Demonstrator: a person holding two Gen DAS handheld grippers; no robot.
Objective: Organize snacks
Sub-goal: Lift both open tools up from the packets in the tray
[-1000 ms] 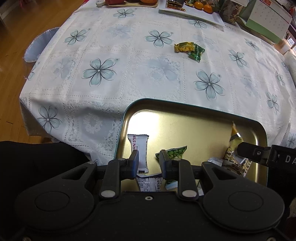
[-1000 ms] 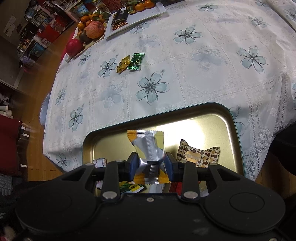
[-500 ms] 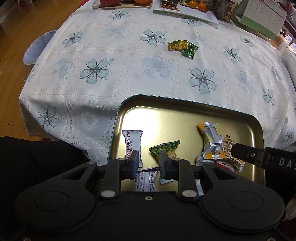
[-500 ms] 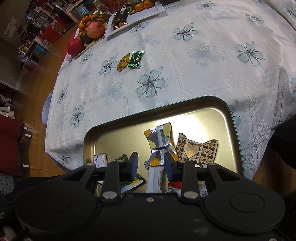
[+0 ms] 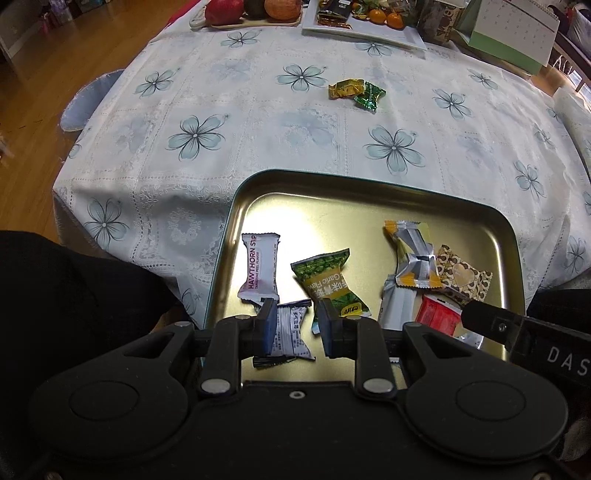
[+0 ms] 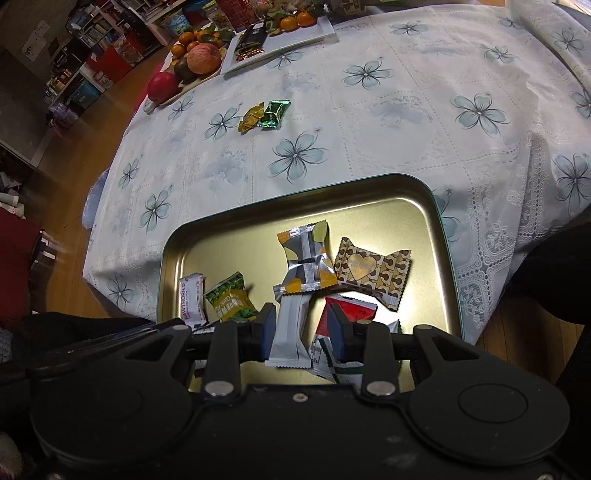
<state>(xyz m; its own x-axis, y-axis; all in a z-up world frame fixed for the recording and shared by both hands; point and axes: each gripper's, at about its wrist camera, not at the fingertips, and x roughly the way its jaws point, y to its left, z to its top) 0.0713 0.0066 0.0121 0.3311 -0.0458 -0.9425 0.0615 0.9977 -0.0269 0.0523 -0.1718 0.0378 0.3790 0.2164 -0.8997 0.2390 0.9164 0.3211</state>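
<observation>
A gold tin tray [image 5: 332, 214] sits at the table's near edge and holds several wrapped snacks. Among them are a white hawthorn strip [image 5: 260, 266], a green garlic packet [image 5: 328, 284], a silver-yellow packet [image 5: 413, 254], a brown heart packet [image 5: 461, 277] and a red packet [image 5: 437, 314]. My left gripper [image 5: 295, 325] hovers open over the tray's near left, above a small white packet [image 5: 291, 332]. Above the tray [image 6: 369, 210], my right gripper [image 6: 302, 328] is open over a long white packet [image 6: 291, 332]. A gold candy [image 5: 345, 88] and a green candy [image 5: 369, 96] lie together mid-table.
A board of fruit [image 6: 184, 62] and a white plate [image 6: 288, 37] with oranges and dark packets stand at the far edge. A desk calendar [image 5: 517, 33] is at the back right. The flowered tablecloth [image 5: 258, 122] drops off to wooden floor on the left.
The silver-yellow packet, between my right fingers a second ago, now lies in the tray. Both grippers have drawn back towards the tray's near edge, so more of the tray shows.
</observation>
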